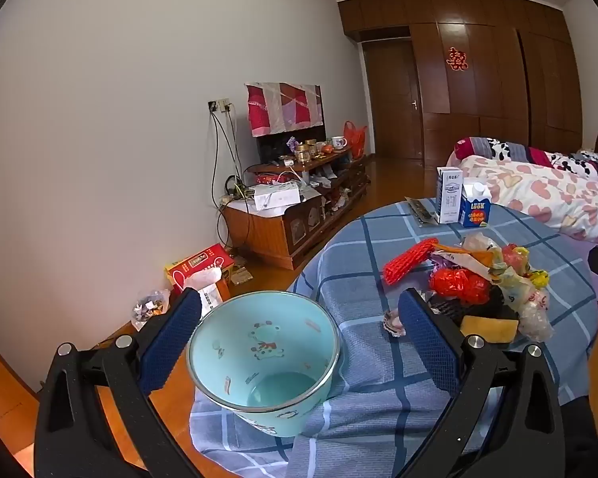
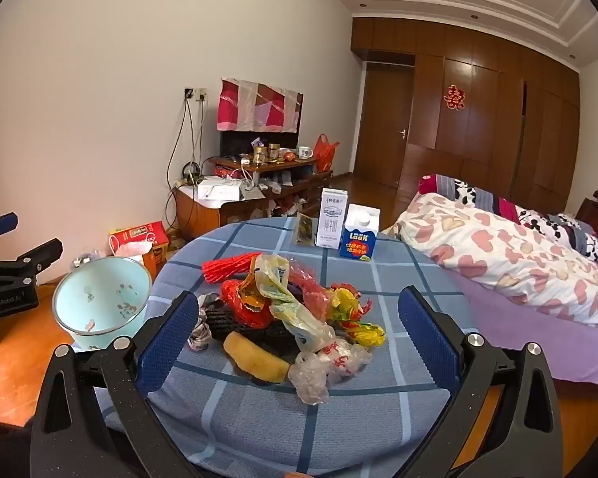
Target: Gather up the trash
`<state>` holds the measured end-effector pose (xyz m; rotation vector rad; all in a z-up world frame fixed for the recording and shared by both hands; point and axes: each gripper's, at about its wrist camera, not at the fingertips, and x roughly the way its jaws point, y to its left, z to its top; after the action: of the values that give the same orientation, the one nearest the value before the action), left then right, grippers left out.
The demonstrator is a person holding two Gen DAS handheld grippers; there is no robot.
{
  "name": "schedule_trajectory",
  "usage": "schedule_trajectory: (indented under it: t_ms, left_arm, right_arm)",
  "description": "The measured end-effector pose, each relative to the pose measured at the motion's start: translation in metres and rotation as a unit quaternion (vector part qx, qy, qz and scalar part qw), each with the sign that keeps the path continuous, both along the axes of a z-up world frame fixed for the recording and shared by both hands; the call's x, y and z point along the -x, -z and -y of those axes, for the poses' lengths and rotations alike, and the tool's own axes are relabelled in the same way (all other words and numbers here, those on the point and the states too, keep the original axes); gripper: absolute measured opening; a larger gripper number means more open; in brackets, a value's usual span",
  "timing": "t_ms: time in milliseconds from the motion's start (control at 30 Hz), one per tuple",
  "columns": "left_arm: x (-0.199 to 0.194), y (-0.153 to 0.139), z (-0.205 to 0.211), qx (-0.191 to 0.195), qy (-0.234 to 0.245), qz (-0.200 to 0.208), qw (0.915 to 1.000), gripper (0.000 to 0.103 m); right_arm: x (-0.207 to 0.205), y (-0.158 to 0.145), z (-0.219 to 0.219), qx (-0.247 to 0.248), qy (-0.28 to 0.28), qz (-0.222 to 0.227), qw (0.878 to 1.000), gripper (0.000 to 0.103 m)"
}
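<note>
While you hold both tongs spread wide and pinching nothing, the left tongs (image 1: 299, 326) frame the pale turquoise enamel bucket with cartoon prints (image 1: 265, 362), which sits at the near left edge of the round tabletop covered in a blue checked cloth (image 1: 378, 247), its mouth tilted toward you and its inside bare apart from the prints; its rim lies between the blue pads without either pad touching it. Your right tongs (image 2: 297, 328) hover over the trash heap (image 2: 295, 306) near the middle of the tabletop, well apart from any piece of it. In that heap you can see a red foam net sleeve (image 2: 227, 267) on the far left side, crumpled red plastic wrap (image 2: 243, 306), a yellowish printed plastic bag (image 2: 275, 286), a black mesh piece (image 2: 235, 324) underneath, a yellow sponge-like slab (image 2: 255, 358) on the near side, and a clear knotted bag with red print (image 2: 331, 366) at the near right. Toward the far edge of the tabletop stand a tall white milk carton (image 2: 333, 219) and, just beside it on the right, a shorter blue carton with a white cap (image 2: 358, 235), both upright. A bed with a heart-patterned quilt (image 2: 498, 251) lies beyond the right edge.
</note>
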<state>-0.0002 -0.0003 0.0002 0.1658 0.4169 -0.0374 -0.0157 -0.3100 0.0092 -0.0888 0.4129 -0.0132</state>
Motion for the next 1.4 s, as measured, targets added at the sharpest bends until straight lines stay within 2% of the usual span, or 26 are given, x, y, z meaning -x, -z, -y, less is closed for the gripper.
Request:
schedule_trajectory:
  t_ms: [233,633,1400]
  left_arm:
    - [0.0,0.0,0.0,0.003,-0.001,-0.001,1.0,0.097]
    - [-0.003,-0.005,0.001,0.0,0.0,-0.005,1.0,0.097]
    - [-0.003,0.003,0.0,-0.003,-0.001,-0.004,1.0,0.097]
  right_arm:
    - [0.0,-0.001,0.001,-0.017,-0.002,-0.002,1.0,0.098]
    - [-0.002,0.005,-0.002,-0.016,-0.004,-0.013,1.0,0.098]
    - [-0.003,0.011,-0.003,-0.019,-0.005,-0.02,1.0,0.098]
